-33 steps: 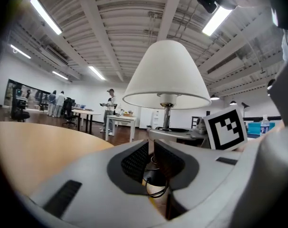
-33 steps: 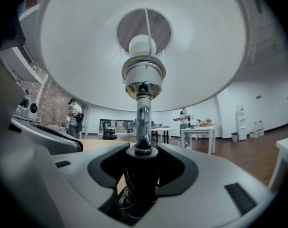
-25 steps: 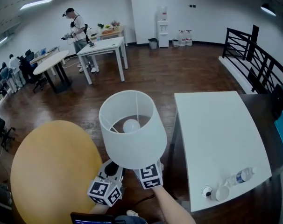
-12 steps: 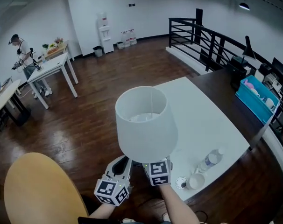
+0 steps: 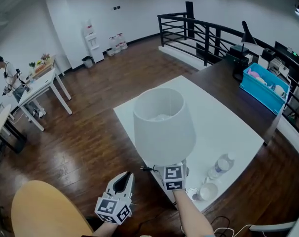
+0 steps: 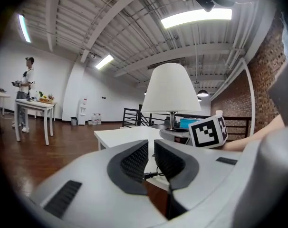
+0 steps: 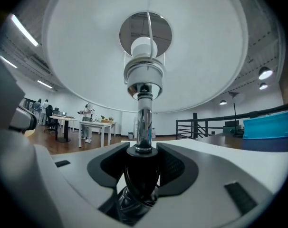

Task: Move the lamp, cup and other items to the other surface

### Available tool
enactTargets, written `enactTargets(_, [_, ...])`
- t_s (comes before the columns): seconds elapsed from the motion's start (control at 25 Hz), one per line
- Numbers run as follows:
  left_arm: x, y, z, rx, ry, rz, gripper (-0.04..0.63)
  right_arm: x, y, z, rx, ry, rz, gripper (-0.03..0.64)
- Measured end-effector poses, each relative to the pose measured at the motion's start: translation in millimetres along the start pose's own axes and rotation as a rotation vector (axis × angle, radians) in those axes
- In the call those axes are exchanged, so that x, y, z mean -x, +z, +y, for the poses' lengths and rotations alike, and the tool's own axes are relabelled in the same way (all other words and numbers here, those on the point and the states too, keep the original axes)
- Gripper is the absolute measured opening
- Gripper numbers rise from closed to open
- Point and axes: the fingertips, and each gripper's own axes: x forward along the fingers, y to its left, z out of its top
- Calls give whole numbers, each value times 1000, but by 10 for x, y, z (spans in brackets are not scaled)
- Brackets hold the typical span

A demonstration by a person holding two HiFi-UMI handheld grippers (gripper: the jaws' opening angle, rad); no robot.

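Note:
A lamp with a white shade (image 5: 164,125) hangs upright over the near-left corner of the white table (image 5: 228,127). My right gripper (image 5: 171,171) is shut on its black base and chrome stem (image 7: 144,122), the shade filling the right gripper view from below. My left gripper (image 5: 125,177) is lower left, over the wooden floor, a little apart from the lamp (image 6: 171,89). Its jaws are almost together, with the lamp's thin black cord (image 6: 152,175) running between them. A white cup (image 5: 205,192) and a clear bottle (image 5: 218,166) stand at the table's near corner.
A round yellow table (image 5: 46,211) lies at the lower left. A dark table (image 5: 228,70) with a blue bin (image 5: 265,85) adjoins the white one, a black railing (image 5: 208,33) behind. A small round item (image 5: 191,194) sits beside the cup. A person (image 5: 9,78) stands far left.
The view has swung right and the lamp has travelled from beside the yellow table to the white table's corner. My left gripper has dropped back, away from the lamp base.

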Motion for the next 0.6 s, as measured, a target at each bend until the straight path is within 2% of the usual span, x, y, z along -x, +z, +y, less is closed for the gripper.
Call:
enactTargets(0.36, [-68, -42, -97, -1, -34, 10, 49, 35, -35, -1, -19, -2, -31, 211])
enactTargets(0.48, [-64, -48, -103, -2, -34, 16, 49, 51, -12, 23, -41, 12, -35, 308])
enactTargets(0.6, [-57, -54, -128, -2, -36, 17, 49, 125, -10, 22, -37, 2, -38, 322])
